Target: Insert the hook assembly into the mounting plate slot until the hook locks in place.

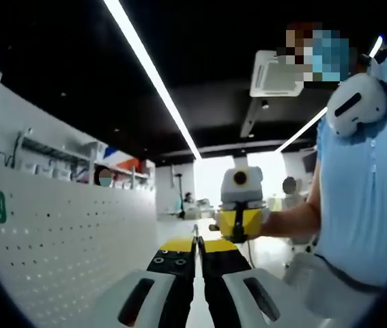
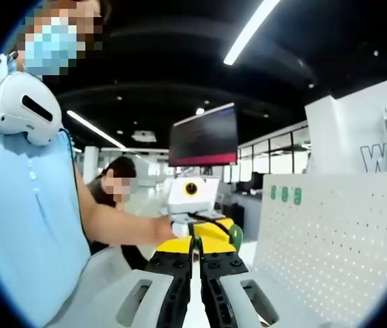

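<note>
Holding both tools up in the air, the person faces a risk: nothing is being carried, so the hook could get missed. I cannot see a hook or a small mounting plate in either view, so I cannot tell where they are.

In the left gripper view, the big white board full of little holes (image 1: 63,239) fills the left side. The left gripper (image 1: 195,240), black and yellow with white sides, rises from the bottom middle. Its jaws are pressed together with nothing between them. Just right of centre, the right gripper (image 1: 241,222), yellow with a white top, floats in the air, held by a bare arm coming in from the right edge.

In the right gripper view, that person's light blue shirt (image 2: 22,219) is at the left. The right gripper sits at the bottom middle, jaws together and empty. The left gripper (image 2: 203,232) hangs just above it. The white board stands at the right.

Both tools point at each other, away from the board, so a blind reach could bump it.
</note>
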`<state>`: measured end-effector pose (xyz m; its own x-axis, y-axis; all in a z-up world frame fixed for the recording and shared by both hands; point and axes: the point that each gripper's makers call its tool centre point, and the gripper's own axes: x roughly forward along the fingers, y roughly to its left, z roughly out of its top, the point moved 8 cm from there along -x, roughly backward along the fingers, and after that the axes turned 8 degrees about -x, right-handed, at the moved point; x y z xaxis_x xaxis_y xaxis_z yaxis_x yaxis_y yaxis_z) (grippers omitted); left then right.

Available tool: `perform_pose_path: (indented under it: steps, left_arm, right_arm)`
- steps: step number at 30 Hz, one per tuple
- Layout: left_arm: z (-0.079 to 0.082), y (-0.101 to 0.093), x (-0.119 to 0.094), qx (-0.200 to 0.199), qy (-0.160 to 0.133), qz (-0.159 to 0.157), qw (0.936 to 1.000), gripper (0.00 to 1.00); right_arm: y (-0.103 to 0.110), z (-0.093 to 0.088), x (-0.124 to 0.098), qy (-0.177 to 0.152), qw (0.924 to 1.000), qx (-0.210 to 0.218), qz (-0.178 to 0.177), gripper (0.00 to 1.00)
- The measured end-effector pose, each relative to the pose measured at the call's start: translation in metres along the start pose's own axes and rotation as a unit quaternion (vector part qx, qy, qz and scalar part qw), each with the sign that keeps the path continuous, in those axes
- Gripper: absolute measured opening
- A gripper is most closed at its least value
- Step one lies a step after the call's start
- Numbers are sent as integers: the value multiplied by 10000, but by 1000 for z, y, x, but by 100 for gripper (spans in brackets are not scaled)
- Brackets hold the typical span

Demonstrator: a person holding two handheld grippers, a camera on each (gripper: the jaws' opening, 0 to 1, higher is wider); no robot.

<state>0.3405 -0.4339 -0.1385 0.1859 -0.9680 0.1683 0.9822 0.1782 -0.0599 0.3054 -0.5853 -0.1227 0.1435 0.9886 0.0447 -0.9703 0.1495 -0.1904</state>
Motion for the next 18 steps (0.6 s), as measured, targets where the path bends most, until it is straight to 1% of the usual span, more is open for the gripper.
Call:
perform_pose_path:
  steps: [2, 8, 10, 14, 18]
  left_arm:
    - [-2, 0, -1, 89, 150, 35, 9998, 4]
    - [-5, -2, -1, 197, 344, 64, 9992, 7]
    - [-6, -2, -1, 201, 373, 68, 9991, 9]
    - [-6, -2, -3, 248, 430, 90, 9987, 10]
    - [-7, -2, -3, 199, 471, 84, 9987, 10]
  right_arm:
    - [0, -1, 0, 29, 10000, 8, 12, 1]
    - [2, -4, 1, 118, 9999, 19, 73, 1]
    - [3, -5, 1, 145, 9999, 20, 82, 1]
    - [5, -6, 2, 186, 9998, 17, 108, 1]
    - [4, -8, 3, 205, 9997, 21, 139, 1]
